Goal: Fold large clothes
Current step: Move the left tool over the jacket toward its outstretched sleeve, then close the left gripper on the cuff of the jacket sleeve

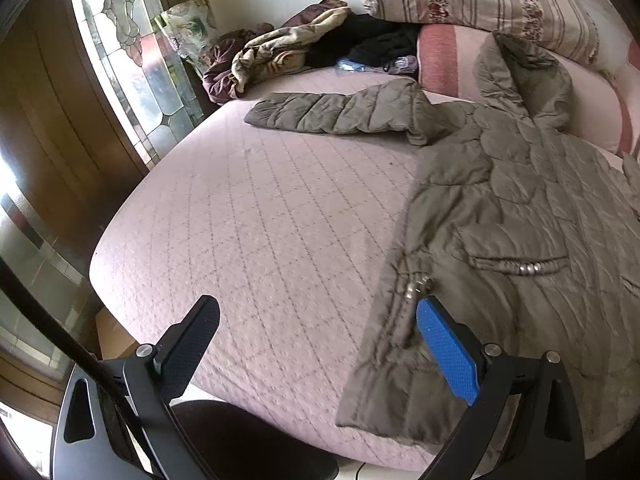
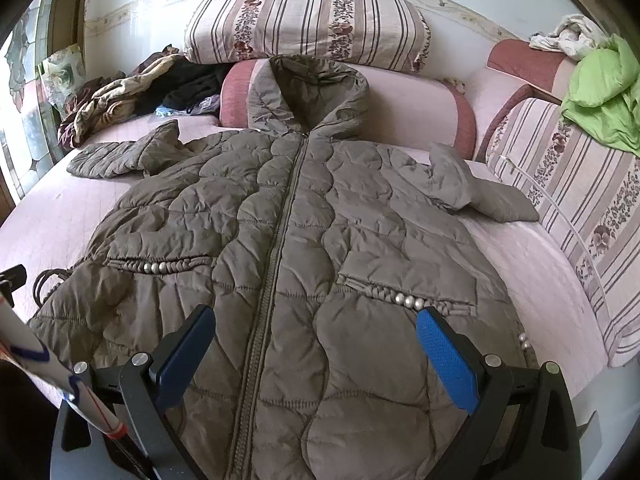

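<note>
Lying zipped and face-up on a pink quilted bed (image 1: 260,220), an olive quilted coat (image 2: 304,240) spreads both sleeves, its hood against a bolster (image 2: 420,108). Crumpled clothes (image 2: 116,100) sit far left, a striped pillow (image 2: 304,20) behind, green fabric (image 2: 600,92) far right. Left gripper (image 1: 316,344) hovers at the coat's hem edge, fingers apart; right gripper (image 2: 316,356) hovers over the zipper, likewise spread.

The coat (image 2: 320,240) is puffy quilted cloth with a faint sheen, a metal zip and shiny silver beads (image 2: 408,301) at the pockets. The bedspread (image 1: 260,220) is matt stitched cloth with a pebbly texture. Both tongs (image 1: 316,344) (image 2: 316,352) are matt black plastic with blue dimpled pads (image 2: 448,360) and bright metal pins.
</note>
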A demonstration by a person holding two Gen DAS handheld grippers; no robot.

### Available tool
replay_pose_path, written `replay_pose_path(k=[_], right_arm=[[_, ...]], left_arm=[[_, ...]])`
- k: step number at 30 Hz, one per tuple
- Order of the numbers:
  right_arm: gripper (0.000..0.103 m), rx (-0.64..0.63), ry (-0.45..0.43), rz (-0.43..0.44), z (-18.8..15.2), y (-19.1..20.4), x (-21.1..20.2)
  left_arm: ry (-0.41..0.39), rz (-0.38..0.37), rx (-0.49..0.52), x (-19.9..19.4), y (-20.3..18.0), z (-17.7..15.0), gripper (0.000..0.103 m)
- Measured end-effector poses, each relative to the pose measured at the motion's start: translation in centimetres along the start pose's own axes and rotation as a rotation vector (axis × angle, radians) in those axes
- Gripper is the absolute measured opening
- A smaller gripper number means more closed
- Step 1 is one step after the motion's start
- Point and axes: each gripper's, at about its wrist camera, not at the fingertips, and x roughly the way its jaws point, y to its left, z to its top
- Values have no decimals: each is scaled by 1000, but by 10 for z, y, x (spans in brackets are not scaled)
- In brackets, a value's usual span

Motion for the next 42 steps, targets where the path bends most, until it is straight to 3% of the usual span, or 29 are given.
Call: replay_pose_path(k=[21, 25, 30, 42], right_arm=[[102, -23, 51, 32, 13, 19, 30], [102, -21, 66, 40, 15, 19, 36], [102, -20, 72, 37, 15, 17, 43], [102, 8, 101, 34, 13, 4, 71]], left_arm=[[49, 30, -106, 59, 42, 39, 99], [72, -9, -177, 80, 62, 60, 98], [123, -82, -259, 115, 89, 93, 78], [260, -330, -571, 240, 127, 179, 78]])
